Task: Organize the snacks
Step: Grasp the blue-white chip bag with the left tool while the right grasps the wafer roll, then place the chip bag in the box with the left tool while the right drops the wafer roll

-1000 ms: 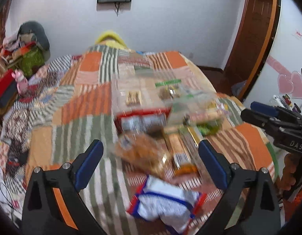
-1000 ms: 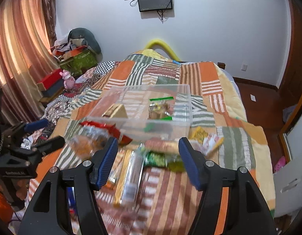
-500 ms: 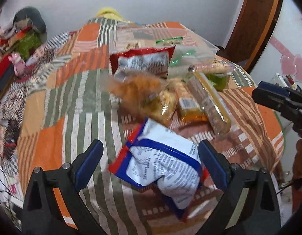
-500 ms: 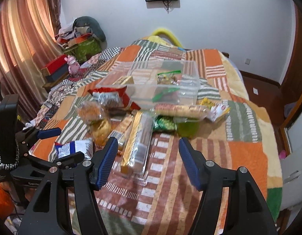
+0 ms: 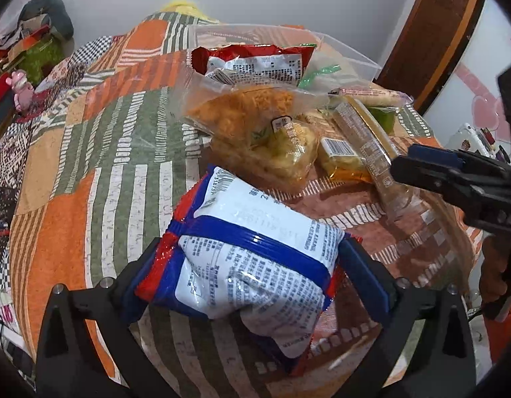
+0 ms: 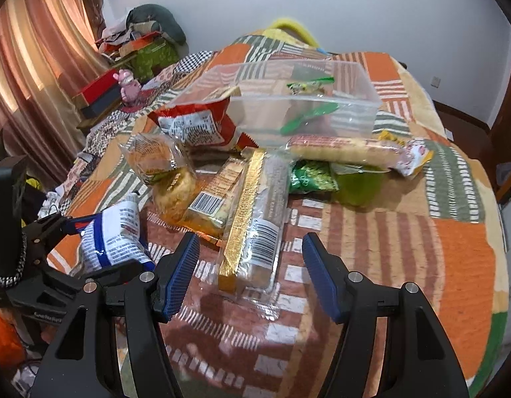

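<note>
A white, blue and red snack bag (image 5: 252, 265) lies on the patchwork bed cover between the fingers of my left gripper (image 5: 252, 272); the pads touch its sides, jaws wide. The bag also shows in the right wrist view (image 6: 112, 238). My right gripper (image 6: 250, 275) is open and empty, low over a long gold-edged biscuit pack (image 6: 255, 212). Behind lie a clear bag of orange snacks (image 5: 245, 112), a red bag (image 6: 195, 126) and a clear plastic box (image 6: 288, 99) holding a few snacks.
A long pink-printed pack (image 6: 341, 149) and green packets (image 6: 312, 175) lie in front of the box. The bed edge drops off at the right (image 6: 497, 265). Clutter and a red box (image 6: 96, 93) stand beside the curtain at left.
Both grippers have moved forward and down toward the snacks. My left gripper has come around the white and blue bag. My right gripper has neared the long biscuit pack.
</note>
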Available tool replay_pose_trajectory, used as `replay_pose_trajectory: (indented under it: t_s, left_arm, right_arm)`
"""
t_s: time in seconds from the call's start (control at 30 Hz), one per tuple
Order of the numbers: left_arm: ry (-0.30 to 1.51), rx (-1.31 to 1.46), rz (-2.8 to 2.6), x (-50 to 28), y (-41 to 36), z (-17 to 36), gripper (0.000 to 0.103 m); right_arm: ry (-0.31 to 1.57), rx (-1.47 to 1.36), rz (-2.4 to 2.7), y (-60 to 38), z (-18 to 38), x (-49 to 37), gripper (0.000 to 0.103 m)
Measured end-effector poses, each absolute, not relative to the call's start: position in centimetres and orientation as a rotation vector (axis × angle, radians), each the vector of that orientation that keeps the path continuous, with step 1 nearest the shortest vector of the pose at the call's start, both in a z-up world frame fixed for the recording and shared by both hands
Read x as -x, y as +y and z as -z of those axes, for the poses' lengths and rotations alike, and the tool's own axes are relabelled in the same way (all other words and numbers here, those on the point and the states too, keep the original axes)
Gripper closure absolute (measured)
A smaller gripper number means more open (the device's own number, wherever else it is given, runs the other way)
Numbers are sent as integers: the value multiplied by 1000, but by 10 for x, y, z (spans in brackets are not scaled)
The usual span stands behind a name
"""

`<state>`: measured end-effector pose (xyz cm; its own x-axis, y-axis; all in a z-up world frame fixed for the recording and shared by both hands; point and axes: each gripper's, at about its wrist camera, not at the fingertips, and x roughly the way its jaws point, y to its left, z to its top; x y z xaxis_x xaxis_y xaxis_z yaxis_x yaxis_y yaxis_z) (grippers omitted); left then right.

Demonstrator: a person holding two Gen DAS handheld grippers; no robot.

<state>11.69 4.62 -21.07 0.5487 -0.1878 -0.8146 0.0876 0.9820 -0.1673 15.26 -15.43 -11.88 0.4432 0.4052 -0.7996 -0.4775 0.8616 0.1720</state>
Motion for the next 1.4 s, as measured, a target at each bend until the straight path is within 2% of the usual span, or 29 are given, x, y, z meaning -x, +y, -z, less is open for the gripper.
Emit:
replay_pose_trajectory:
  t_s: [0.17, 0.23, 0.4, 0.47, 0.7, 1.4]
  left_arm:
    - [946, 105, 180, -114, 48, 211, 3]
    - [939, 112, 179, -113, 50, 211, 7]
    - [934, 117, 188, -116, 54, 206, 17]
    - [928, 115, 187, -116, 54, 202, 21]
    - [905, 90, 201, -114, 48, 186, 33]
    - [681, 65, 217, -133, 30, 101, 34]
  right_arm:
    - [1001, 65, -536, -152, 129, -164, 46]
    - [1016, 55, -529, -151, 132, -169, 53]
    - [1049, 20, -543, -150, 141, -175, 58]
    - [1049, 27, -548, -147, 140, -174, 66]
    - [1018, 25, -535, -155, 132, -166, 70]
    - [837, 6, -539, -168, 68, -159, 70]
